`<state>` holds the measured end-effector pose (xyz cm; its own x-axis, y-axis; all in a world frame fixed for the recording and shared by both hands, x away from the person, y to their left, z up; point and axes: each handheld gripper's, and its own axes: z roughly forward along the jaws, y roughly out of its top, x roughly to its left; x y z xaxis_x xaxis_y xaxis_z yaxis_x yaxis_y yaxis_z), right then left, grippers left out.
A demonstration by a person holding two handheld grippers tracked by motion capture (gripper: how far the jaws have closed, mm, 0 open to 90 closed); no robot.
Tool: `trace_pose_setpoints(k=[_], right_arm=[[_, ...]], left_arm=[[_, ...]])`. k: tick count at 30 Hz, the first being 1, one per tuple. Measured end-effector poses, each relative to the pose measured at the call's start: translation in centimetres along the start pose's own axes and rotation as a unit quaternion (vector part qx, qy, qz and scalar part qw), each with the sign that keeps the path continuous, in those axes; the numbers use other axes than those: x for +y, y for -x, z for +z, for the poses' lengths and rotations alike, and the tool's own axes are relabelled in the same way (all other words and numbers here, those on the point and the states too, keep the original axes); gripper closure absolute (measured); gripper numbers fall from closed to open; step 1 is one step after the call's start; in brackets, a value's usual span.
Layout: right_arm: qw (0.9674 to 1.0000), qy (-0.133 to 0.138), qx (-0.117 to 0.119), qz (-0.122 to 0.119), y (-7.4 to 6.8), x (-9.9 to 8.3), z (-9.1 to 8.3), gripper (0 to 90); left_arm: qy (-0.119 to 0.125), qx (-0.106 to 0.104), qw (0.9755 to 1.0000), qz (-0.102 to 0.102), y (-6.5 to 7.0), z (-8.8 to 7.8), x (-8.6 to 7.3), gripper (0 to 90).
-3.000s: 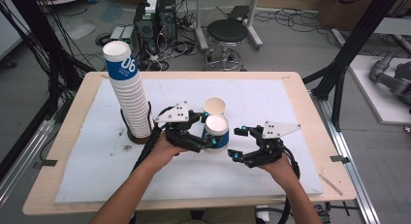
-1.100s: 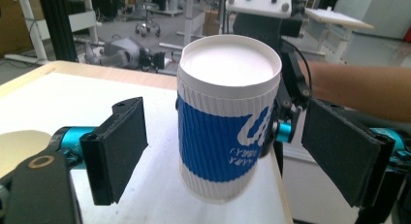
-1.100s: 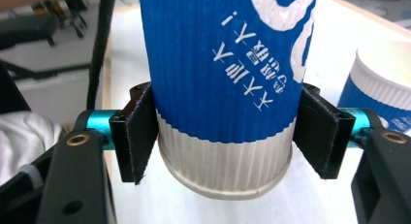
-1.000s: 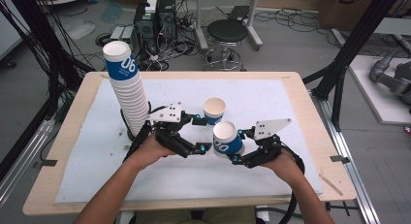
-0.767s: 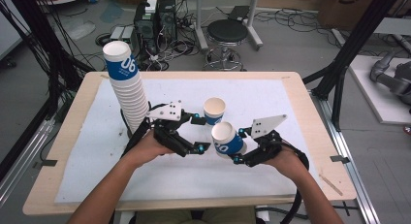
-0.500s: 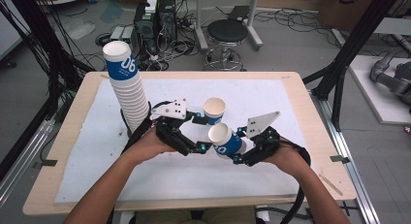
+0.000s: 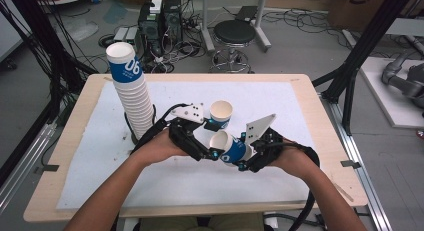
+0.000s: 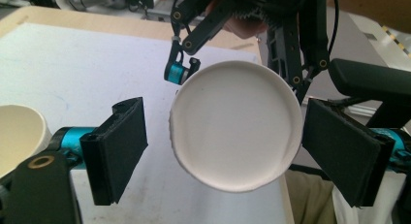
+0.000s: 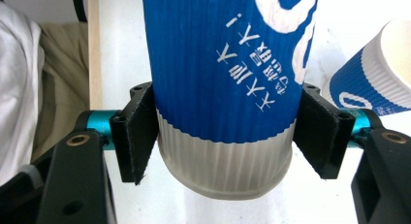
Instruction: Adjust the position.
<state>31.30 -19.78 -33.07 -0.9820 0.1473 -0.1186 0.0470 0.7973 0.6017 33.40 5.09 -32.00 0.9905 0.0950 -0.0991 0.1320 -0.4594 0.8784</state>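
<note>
The right tool [image 7: 239, 158] grips a blue paper cup [image 7: 231, 148] near its bottom and has lifted and tilted it, so the mouth now faces the left tool [image 7: 207, 146], whose jaws stand open on both sides of the rim without touching. A second cup [image 7: 220, 112] stands on the worktop [image 7: 280, 98] behind. It seems a handover or separating step is near.
</note>
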Motion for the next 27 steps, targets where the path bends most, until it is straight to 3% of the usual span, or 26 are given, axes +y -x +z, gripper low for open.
trace_pose_setpoints(k=[8,18,27], right_arm=[[0.999,-0.041,0.004,-0.014,-0.1,0.7,0.6,30.6],[0.9979,-0.059,0.009,-0.026,-0.4,1.1,1.0,30.6],[0.9965,-0.077,0.014,-0.03,-0.5,1.1,1.2,30.6]], left_arm=[[-0.025,-0.012,0.9996,-0.006,0.0,0.9,-0.2,18.2],[-0.051,-0.025,0.9983,-0.012,-0.1,1.5,-0.5,25.3],[-0.067,-0.035,0.9971,-0.004,-0.1,1.9,-0.6,30.0]])
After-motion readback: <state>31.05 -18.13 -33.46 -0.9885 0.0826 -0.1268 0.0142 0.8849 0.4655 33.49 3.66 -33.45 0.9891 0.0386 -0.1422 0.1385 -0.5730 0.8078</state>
